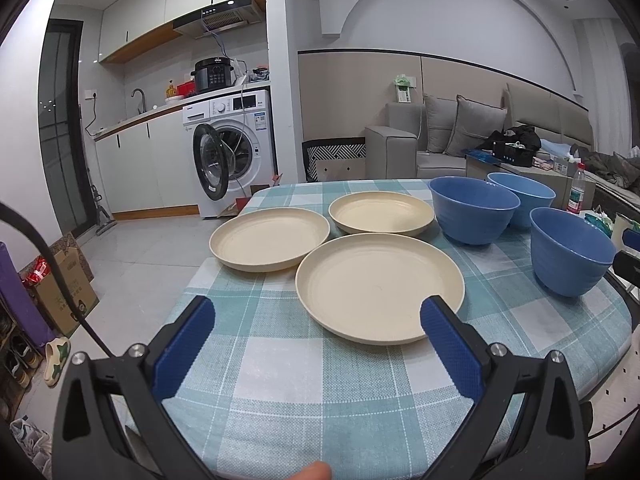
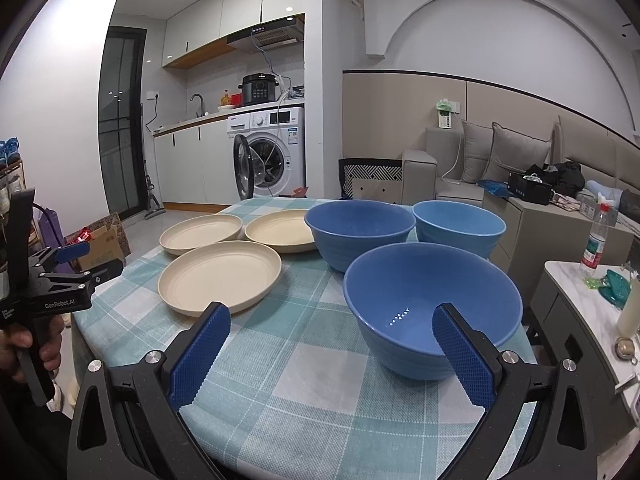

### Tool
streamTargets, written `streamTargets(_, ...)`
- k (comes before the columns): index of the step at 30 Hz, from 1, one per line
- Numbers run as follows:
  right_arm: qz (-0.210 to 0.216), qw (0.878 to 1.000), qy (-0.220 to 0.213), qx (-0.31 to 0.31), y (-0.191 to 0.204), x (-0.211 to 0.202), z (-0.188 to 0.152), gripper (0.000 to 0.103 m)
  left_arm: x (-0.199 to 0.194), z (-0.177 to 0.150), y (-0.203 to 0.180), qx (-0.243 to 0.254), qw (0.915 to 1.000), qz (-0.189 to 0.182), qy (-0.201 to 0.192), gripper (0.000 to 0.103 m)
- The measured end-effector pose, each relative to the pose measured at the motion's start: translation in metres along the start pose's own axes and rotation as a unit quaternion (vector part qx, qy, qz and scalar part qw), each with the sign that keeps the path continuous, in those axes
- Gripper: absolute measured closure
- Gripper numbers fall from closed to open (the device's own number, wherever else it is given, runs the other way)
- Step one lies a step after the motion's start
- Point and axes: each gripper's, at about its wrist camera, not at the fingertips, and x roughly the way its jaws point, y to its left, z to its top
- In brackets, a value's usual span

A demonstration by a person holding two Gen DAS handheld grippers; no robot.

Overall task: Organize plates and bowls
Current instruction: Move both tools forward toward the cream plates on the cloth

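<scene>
A teal and white checked cloth covers the surface [image 1: 280, 360], with a kitchen and washing machine [image 1: 234, 152] behind. Three shallow cream plates [image 1: 380, 288] with raised rims lie side by side on the left, none stacked. Three deep blue bowls [image 2: 432, 304] with ribbed outsides stand upright on the right. The left gripper [image 1: 318, 328] and right gripper [image 2: 332, 332] hover at the near edge, jaws spread wide and empty
</scene>
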Motion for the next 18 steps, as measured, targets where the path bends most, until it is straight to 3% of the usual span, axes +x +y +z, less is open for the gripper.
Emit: streamTargets(18,0.018,1.0,-0.002,-0.016,0.009,0.02,0.056,0.0,0.008,0.029,0.011,0.001,0.9998,0.018,-0.004,0.0)
